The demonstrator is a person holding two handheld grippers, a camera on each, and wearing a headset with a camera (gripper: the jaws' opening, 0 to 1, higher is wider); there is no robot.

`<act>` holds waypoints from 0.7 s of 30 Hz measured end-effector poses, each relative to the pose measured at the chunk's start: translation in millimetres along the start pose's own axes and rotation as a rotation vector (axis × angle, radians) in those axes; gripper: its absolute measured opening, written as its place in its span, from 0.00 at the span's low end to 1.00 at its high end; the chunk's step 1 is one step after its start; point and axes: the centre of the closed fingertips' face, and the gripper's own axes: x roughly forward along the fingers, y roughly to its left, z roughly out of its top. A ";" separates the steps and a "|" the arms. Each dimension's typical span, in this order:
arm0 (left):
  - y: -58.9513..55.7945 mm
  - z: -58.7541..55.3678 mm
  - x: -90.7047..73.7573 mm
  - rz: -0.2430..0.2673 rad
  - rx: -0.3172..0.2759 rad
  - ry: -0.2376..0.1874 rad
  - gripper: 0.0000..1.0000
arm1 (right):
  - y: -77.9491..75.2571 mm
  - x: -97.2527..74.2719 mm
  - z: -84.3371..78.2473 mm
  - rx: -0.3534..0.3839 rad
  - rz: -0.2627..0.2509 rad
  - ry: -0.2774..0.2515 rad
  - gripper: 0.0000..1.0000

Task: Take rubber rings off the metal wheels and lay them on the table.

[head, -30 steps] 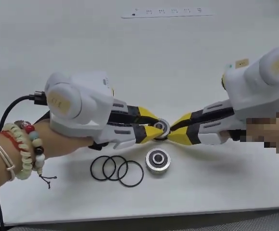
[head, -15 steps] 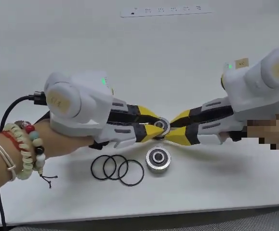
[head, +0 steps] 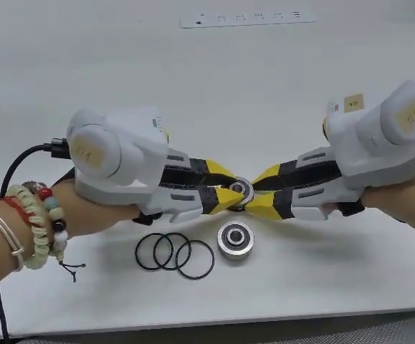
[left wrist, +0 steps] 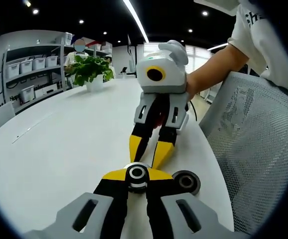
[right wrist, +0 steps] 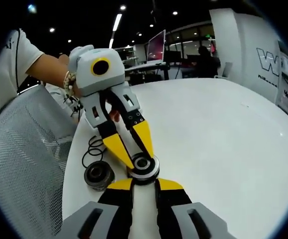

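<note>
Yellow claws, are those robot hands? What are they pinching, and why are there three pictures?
There is no robot here. A person holds a tool in each hand, and each tool ends in a yellow claw. The left claw and the right claw meet in the middle, and both pinch one small metal wheel, held just above the white table.

The big picture comes from a camera on the person's head, looking down. The two round pictures come from cameras riding on the tools, so each one looks along its own claw at the other claw.

On the table lie a second wheel and three black rubber rings that overlap in a row. Far back lies a white power strip.
</note>
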 end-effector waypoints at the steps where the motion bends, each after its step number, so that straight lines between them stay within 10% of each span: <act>1: 0.0 0.0 0.0 0.000 0.000 0.000 0.08 | -0.1 -1.0 -0.5 0.001 -0.001 0.000 0.12; 21: -0.5 0.0 0.6 -0.005 -0.003 0.001 0.08 | 1.5 4.9 6.6 -0.047 0.006 -0.015 0.23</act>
